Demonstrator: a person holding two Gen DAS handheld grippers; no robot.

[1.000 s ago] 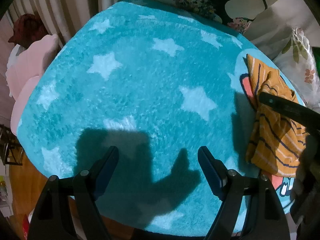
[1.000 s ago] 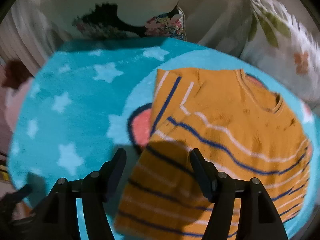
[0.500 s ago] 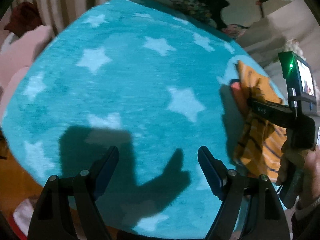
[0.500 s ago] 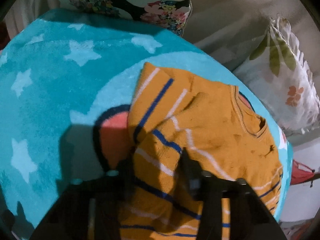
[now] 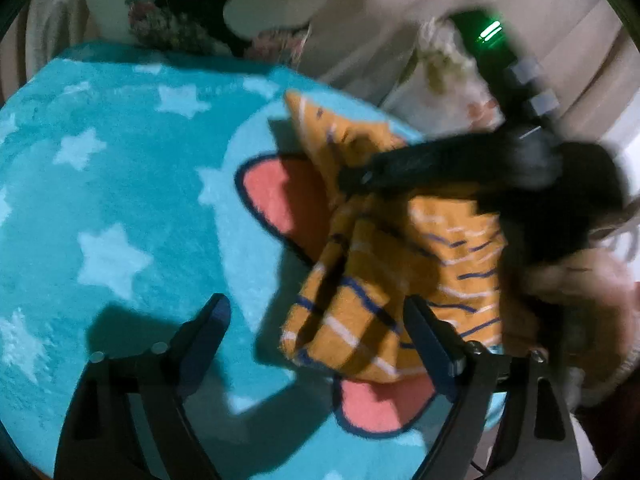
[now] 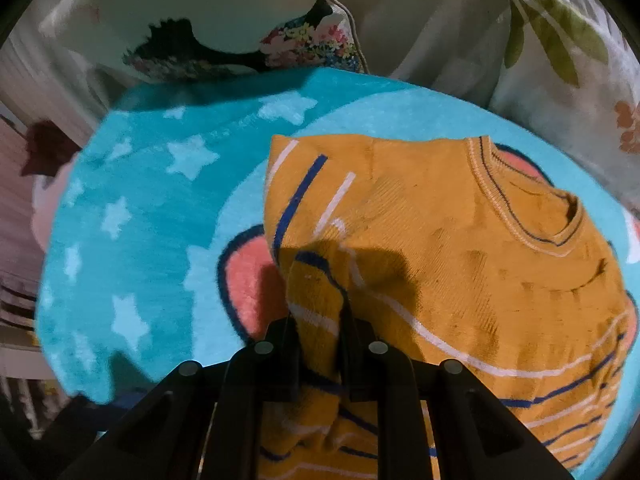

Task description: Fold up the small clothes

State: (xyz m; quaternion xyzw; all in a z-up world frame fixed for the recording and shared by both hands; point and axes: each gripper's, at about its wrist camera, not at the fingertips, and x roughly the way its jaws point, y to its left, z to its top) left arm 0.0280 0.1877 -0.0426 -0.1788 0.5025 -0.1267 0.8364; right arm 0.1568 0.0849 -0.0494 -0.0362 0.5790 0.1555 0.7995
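- Right wrist view: right gripper (image 6: 318, 320) was clamped on the shirt (image 6: 440, 248), which spread toward 2 o'clock across the blanket (image 6: 152, 208).
- Left gripper (image 5: 320, 332) was spread wide and empty; shirt at its 1 o'clock, nearer the right.

- The small knitted orange shirt (image 6: 452, 248) is showing navy and white stripes.
- The fluffy turquoise blanket (image 5: 120, 184) is showing pale stars and coral, navy-outlined patches.
- The cream pillow (image 6: 560, 40) is showing green leaves.

A home, likely a bedroom or living room. A fluffy turquoise blanket (image 6: 152, 200) with pale stars and a cartoon figure covers a soft spot. Just behind the blanket leans a flowered pillow (image 6: 240, 20); to its right lies a leaf-print cushion (image 6: 560, 40).
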